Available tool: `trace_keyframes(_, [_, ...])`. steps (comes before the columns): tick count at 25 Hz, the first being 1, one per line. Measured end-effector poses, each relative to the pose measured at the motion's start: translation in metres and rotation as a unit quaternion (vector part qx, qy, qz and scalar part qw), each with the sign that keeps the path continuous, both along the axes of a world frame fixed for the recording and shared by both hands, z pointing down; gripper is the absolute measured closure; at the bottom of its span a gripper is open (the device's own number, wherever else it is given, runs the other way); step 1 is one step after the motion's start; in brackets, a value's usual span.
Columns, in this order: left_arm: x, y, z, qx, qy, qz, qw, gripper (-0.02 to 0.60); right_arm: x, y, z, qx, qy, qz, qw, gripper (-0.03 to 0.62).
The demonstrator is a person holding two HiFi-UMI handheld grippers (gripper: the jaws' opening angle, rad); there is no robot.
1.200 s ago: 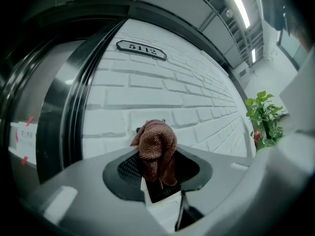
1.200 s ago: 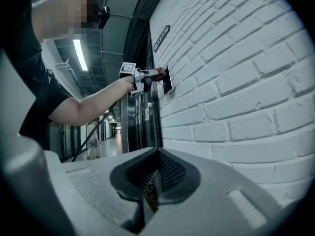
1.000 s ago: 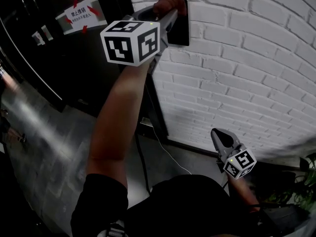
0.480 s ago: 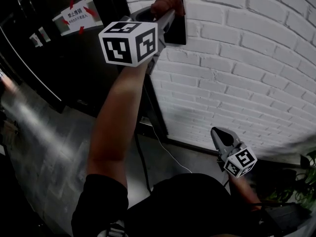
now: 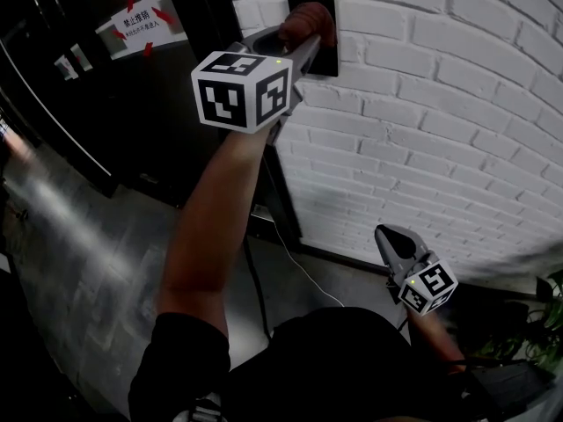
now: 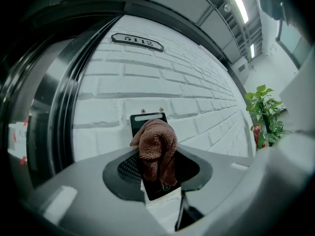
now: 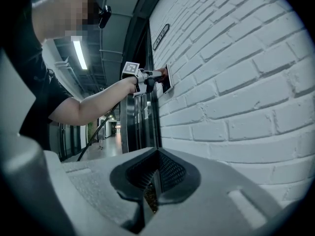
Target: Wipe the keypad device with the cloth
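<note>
White-painted brick wall (image 5: pixel 422 104) carries the black rectangular keypad device (image 6: pixel 147 119), straight ahead of the left gripper (image 6: pixel 157 168). Its jaws pinch a bunched rust-brown cloth (image 6: pixel 156 149), which is pressed on the device's middle. The wad is narrow, so a hard drag could pull it loose or let the jaw tips scrape the face. Heavy pressure might also trigger keys. The dark door frame (image 5: pixel 211 25) crowds the gripper's left, while bare brick lies open to its right and below. The right gripper (image 7: pixel 153 181) hangs low, its jaws pressed together on nothing.
</note>
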State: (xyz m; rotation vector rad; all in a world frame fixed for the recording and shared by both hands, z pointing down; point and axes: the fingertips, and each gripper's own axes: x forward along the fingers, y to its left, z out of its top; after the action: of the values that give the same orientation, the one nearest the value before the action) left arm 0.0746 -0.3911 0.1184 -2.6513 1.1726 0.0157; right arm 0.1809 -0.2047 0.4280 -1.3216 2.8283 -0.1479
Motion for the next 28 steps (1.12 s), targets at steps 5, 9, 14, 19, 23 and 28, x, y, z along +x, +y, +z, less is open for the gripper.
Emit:
trace_keyframes(5, [0.001,0.0,0.021,-0.015,-0.005,0.002,0.9999,0.422,-0.005,-0.001,0.001,-0.002,0.002,-0.004,1.0,0.603])
trace_keyframes(9, [0.001,0.0,0.033,-0.025,-0.008,0.003,0.9997,0.422,-0.008,-0.001,0.001,-0.003,0.003,-0.007,1.0,0.603])
trace_keyframes(14, [0.002,0.0,0.046,-0.033,-0.017,0.003,0.9993,0.422,-0.012,-0.001,0.003,-0.004,0.005,-0.009,1.0,0.603])
trace_keyframes(19, [0.003,0.001,0.061,-0.044,-0.016,0.004,0.9989,0.422,-0.014,-0.001,0.005,-0.006,0.005,-0.011,1.0,0.603])
trace_keyframes(23, [0.004,0.002,0.072,-0.054,-0.017,0.007,0.9984,0.422,-0.016,-0.001,0.005,-0.007,0.005,-0.011,1.0,0.603])
trace_keyframes(28, [0.004,0.002,0.088,-0.069,-0.019,0.01,0.9974,0.422,-0.018,-0.001,0.006,-0.009,0.005,-0.01,1.0,0.603])
